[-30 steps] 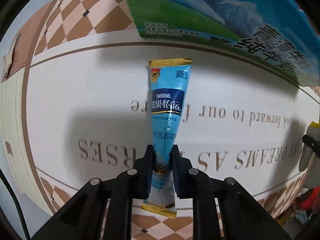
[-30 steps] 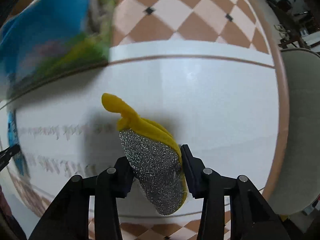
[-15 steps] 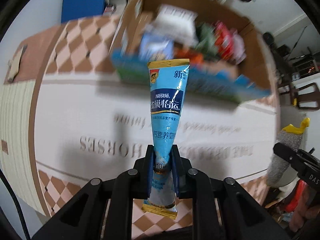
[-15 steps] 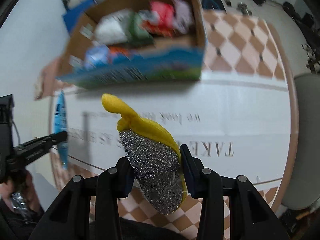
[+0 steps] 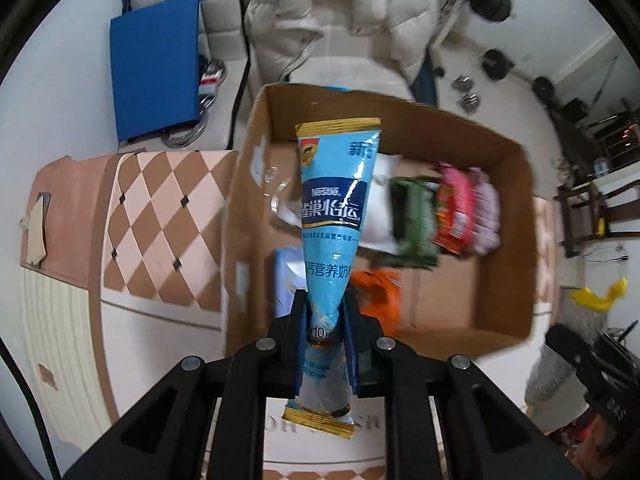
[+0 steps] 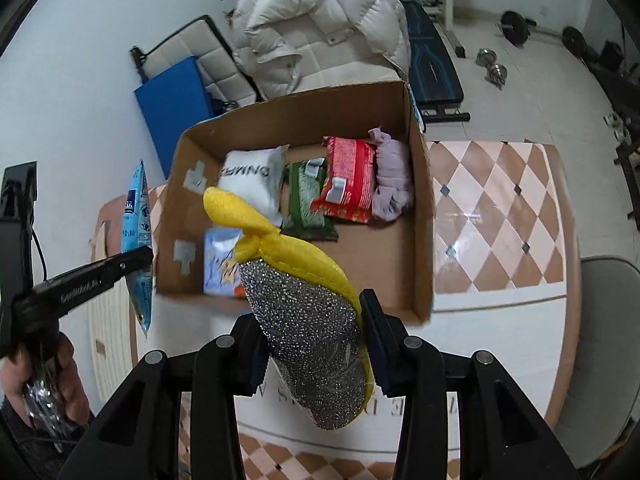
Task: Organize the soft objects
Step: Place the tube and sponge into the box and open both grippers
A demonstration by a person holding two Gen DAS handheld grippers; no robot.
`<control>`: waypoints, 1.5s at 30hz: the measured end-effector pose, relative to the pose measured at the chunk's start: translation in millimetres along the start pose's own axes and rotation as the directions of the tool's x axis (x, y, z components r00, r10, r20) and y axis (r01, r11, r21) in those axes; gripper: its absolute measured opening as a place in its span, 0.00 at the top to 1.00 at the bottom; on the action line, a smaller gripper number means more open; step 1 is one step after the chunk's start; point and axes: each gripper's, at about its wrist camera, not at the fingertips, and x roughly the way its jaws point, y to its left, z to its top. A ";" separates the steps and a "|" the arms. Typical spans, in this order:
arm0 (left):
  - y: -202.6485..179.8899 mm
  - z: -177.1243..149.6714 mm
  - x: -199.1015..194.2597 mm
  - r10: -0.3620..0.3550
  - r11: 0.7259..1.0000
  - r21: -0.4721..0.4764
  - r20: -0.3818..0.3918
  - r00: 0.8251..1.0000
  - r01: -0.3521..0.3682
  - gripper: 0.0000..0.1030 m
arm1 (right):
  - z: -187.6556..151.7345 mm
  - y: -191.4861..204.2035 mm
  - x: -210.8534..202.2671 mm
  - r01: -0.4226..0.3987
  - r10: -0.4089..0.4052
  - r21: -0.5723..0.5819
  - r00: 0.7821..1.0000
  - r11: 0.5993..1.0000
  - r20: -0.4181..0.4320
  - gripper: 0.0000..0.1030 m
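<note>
My left gripper [image 5: 325,312] is shut on a light blue Nestle sachet [image 5: 338,208] and holds it upright in the air over the near left part of an open cardboard box [image 5: 506,240]. My right gripper [image 6: 310,312] is shut on a yellow and silver scouring sponge [image 6: 308,308] and holds it above the box's near wall [image 6: 420,240]. The sachet [image 6: 136,240] and left gripper show at the left of the right wrist view. The sponge [image 5: 580,312] shows at the right edge of the left wrist view.
The box holds a white packet [image 6: 252,178], a green pack [image 6: 308,200], a red packet [image 6: 348,178], a lilac cloth [image 6: 392,180], a blue packet [image 6: 220,256] and something orange [image 5: 378,292]. It stands on a checked tablecloth [image 6: 500,216]. A grey chair [image 6: 604,340] is at right.
Both grippers have risen high above the table with their loads. The box was seen from its printed side and is now seen from above, with its inside open to view.
</note>
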 end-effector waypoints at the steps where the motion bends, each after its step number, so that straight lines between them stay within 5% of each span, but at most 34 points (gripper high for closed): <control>1: 4.4 10.0 10.4 0.024 1.000 -0.001 -0.021 0.999 -0.024 0.87 | 6.3 -0.5 9.3 0.001 0.000 0.011 1.000 1.000 -0.014 0.58; 7: 22.5 37.1 58.4 0.072 0.996 -0.038 -0.149 0.986 -0.078 0.87 | 31.8 -5.3 64.5 0.030 -0.025 0.054 0.996 0.998 -0.090 0.58; 17: 25.1 43.4 98.5 0.172 0.985 0.006 -0.218 0.961 -0.175 0.84 | 48.4 -0.1 118.3 0.105 -0.096 0.045 0.982 0.993 -0.163 0.58; 26: 39.6 46.4 105.9 0.081 0.994 -0.049 -0.285 0.955 -0.099 0.74 | 52.3 -8.0 150.6 0.084 -0.060 0.080 0.963 0.993 -0.262 0.44; 27: 39.2 46.4 105.0 0.079 0.994 -0.045 -0.284 0.955 -0.095 0.72 | 52.1 -7.9 152.8 0.089 -0.064 0.081 0.961 0.993 -0.270 0.28; 29: 36.0 46.7 100.8 0.086 0.995 -0.023 -0.271 0.959 -0.096 0.67 | 51.1 -6.0 154.8 0.087 -0.063 0.075 0.959 0.993 -0.275 0.16; 33: 26.3 45.6 89.5 0.103 0.995 0.012 -0.235 0.967 -0.103 0.53 | 49.8 -3.3 154.7 0.089 -0.065 0.075 0.958 0.993 -0.278 0.15; 37: 13.6 41.5 73.4 0.112 0.993 0.049 -0.180 0.977 -0.105 0.22 | 47.3 2.3 151.8 0.095 -0.075 0.063 0.961 0.993 -0.265 0.11; 40: 8.1 30.9 61.8 0.104 0.994 0.056 -0.133 0.986 -0.098 0.09 | 45.3 5.8 143.2 0.107 -0.094 0.039 0.966 0.994 -0.243 0.02; 45: 3.6 9.3 52.1 0.096 0.994 0.060 -0.090 0.991 -0.091 0.08 | 37.5 7.9 129.5 0.155 -0.150 0.016 0.971 0.988 -0.189 0.00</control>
